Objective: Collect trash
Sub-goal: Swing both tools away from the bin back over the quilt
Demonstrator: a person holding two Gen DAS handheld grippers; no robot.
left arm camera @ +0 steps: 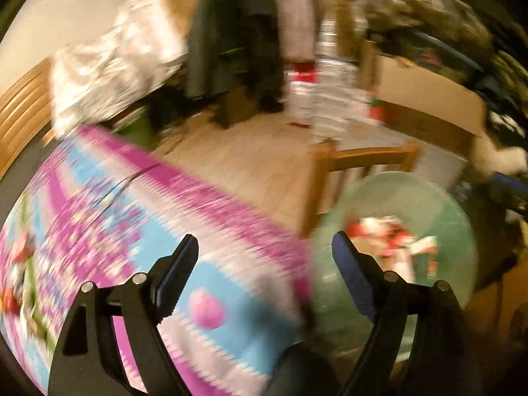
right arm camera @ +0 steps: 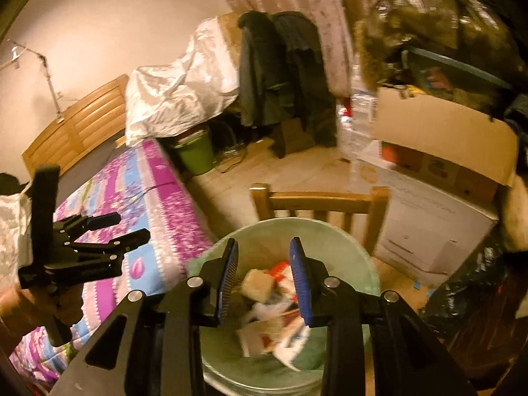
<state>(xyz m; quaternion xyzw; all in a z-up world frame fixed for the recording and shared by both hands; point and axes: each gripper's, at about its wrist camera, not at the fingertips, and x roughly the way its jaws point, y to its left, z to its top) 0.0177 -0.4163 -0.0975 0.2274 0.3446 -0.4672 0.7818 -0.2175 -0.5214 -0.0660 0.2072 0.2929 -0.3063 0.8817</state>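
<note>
A pale green trash bin (right arm camera: 346, 231) stands beside the bed, holding several wrappers and a tan block (right arm camera: 258, 284). My right gripper (right arm camera: 264, 244) hovers directly over the bin's mouth, its jaws partly apart with nothing between them. My left gripper (right arm camera: 127, 227) is over the bed cover to the left, open and empty. The left wrist view is blurred; there my left gripper (left arm camera: 265, 241) stands wide open above the bed's edge, with the bin (left arm camera: 396, 194) and its red and white trash (left arm camera: 389, 237) to the right of it.
A bed with a purple and blue cover (right arm camera: 138, 198) fills the left. A wooden chair (right arm camera: 320, 198) stands behind the bin. Cardboard boxes (right arm camera: 439, 138), a black bag (right arm camera: 468, 283), bottled water (right arm camera: 358, 122) and a small green bucket (right arm camera: 194, 155) crowd the floor.
</note>
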